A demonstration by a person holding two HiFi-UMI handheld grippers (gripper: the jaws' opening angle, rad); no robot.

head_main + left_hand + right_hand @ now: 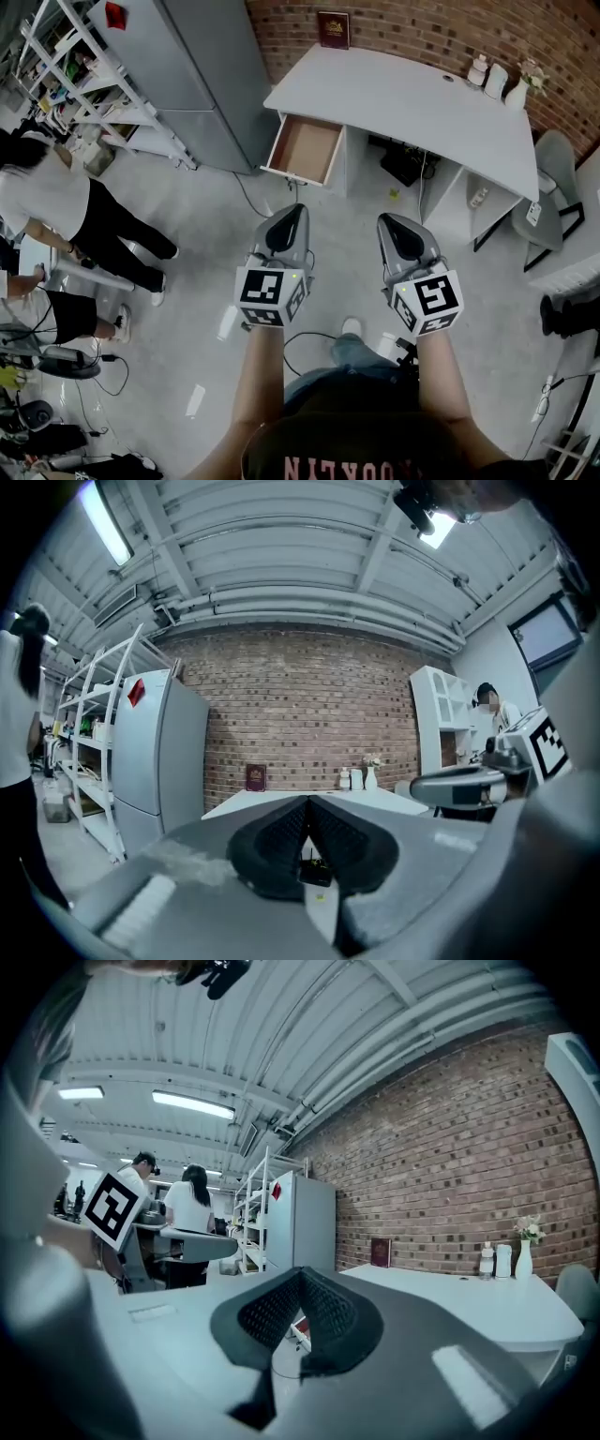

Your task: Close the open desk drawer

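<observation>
Standing against the rough red brick wall point(450, 28), the white, smooth, flat-topped desk point(403, 103) fills the upper middle of the head view. At the desk's left end the shallow rectangular drawer point(305, 148) is pulled out toward the person. It has thin white walls and a matte brown, wood-toned bottom.

On the desk's back edge a dark red hardcover book point(333, 29) stands upright against the bricks. At the desk's far right corner a cluster of small white bottles point(486, 73) sits beside a pale vase point(517, 92). Left of the desk rises a tall grey metal cabinet point(197, 75) with flat, plain sides.

Both tools hang on the near side of the desk, well apart from it, over the pale speckled concrete floor point(211, 234). The left gripper point(292, 214) points toward the desk roughly in line with the drawer front and is not touching it. Its smooth grey shells carry black dimpled pads whose tips are pressed together with nothing between them. The right gripper point(389, 225) points at the desk's open middle bay. Its textured black pads likewise meet at the tips and hold nothing. Each tool carries a white cube point(272, 295) printed with square black markers.
</observation>
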